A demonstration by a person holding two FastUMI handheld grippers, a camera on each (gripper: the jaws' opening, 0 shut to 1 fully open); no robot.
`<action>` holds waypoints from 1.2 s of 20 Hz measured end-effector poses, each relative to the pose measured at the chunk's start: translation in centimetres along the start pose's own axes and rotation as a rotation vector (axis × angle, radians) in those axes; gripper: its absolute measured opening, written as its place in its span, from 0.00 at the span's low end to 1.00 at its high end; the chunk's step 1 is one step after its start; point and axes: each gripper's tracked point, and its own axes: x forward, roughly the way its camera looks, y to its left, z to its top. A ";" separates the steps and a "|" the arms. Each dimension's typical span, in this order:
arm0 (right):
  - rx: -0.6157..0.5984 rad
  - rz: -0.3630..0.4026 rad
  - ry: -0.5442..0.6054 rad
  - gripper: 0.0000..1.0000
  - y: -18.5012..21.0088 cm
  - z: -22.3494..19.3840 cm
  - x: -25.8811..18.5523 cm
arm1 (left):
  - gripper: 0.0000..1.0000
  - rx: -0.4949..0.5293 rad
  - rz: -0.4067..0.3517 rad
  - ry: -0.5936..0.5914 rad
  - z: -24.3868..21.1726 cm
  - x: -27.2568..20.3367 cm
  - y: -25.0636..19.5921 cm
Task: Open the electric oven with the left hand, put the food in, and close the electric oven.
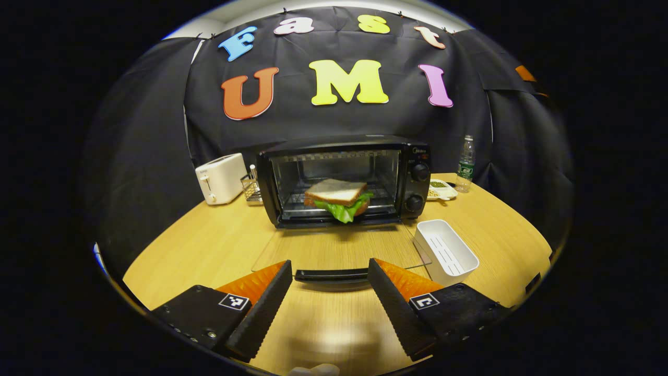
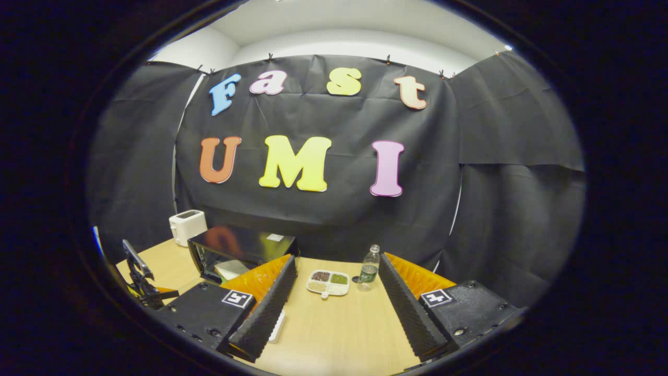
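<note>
Left tongs (image 1: pixel 330 292) hang spread wide and empty over the tabletop (image 1: pixel 209 250), the fingers flanking the black handle (image 1: pixel 331 274) of the oven door (image 1: pixel 339 248), which lies folded flat. With the sandwich (image 1: pixel 339 198) already on the rack inside the oven (image 1: pixel 344 180), closing looks like the step in hand: get under or around the handle squarely at its middle and swing the door up evenly. Pale bread tops the sandwich, with green lettuce spilling over the front edge. Right tongs (image 2: pixel 334 305) are also open and empty, held back toward a bottle (image 2: pixel 369 268).
</note>
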 end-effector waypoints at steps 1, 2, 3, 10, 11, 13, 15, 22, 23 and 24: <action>-0.005 0.004 0.013 0.99 -0.3 -0.4 0.0 | 0.96 0.000 0.004 0.016 -1.0 0.4 -0.3; -0.009 0.012 0.029 0.99 -0.4 -1.0 -0.1 | 0.96 -0.003 -0.003 0.027 -1.8 1.0 -0.7; -0.016 0.016 0.045 0.99 -0.7 -1.4 0.0 | 0.96 -0.004 -0.004 0.034 -2.4 1.7 -0.9; -0.033 0.040 0.106 0.99 -1.2 -3.5 0.7 | 0.96 -0.007 0.001 0.068 -4.9 3.9 -1.4; -0.029 0.041 0.109 0.99 -1.3 -3.6 0.8 | 0.96 -0.011 -0.001 0.063 -4.8 4.1 -1.4; -0.025 0.048 0.108 0.99 -1.0 -3.5 1.0 | 0.94 -0.021 -0.015 0.065 -4.7 4.2 -1.7; -0.031 0.049 0.107 0.99 -1.0 -3.3 1.2 | 0.92 -0.016 -0.020 0.069 -4.5 4.1 -1.7; -0.010 0.070 0.079 0.99 0.2 -1.6 1.4 | 0.93 -0.020 -0.031 0.031 -0.6 2.9 -1.4; -0.007 0.070 0.075 0.99 0.2 -1.4 1.5 | 0.93 -0.013 -0.033 0.011 0.5 2.8 -1.4; -0.004 0.070 0.073 0.99 0.3 -1.3 1.5 | 0.93 -0.010 -0.035 -0.002 1.5 2.8 -1.3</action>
